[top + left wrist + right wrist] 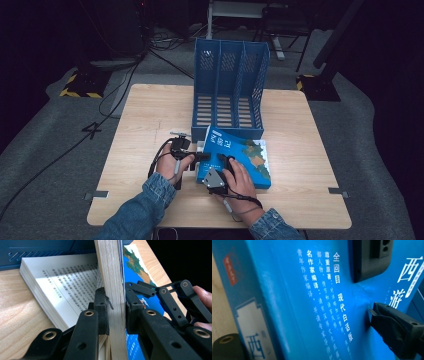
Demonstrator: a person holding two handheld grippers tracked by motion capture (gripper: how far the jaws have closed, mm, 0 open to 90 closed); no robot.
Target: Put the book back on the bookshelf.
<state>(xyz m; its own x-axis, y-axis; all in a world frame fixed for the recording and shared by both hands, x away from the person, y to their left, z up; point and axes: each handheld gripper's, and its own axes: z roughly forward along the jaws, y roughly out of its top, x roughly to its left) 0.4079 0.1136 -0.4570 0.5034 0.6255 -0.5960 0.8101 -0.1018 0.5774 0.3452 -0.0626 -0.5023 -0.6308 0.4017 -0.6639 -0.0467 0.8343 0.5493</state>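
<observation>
The left tongs (pixel 116 315) pinch a thick bunch of the book's (pixel 240 155) pages. The right tongs (pixel 226 161), at 3 o'clock of them, rest spread wide on its blue cover, gripping nothing.

Dim overall in the high view: dark surroundings, with light falling from above onto the pale wooden surface (pixel 150 115) and the blue rack (pixel 230 85). Soft, slightly grainy, low in detail. Short shadows beside the book (pixel 240 155). In the left gripper view, bright and sharp on the printed pages (pixel 65 282), black at the right edge. In the right gripper view, bluish glare on the cover (pixel 312 302), blurred close up, dark at the corners.
</observation>
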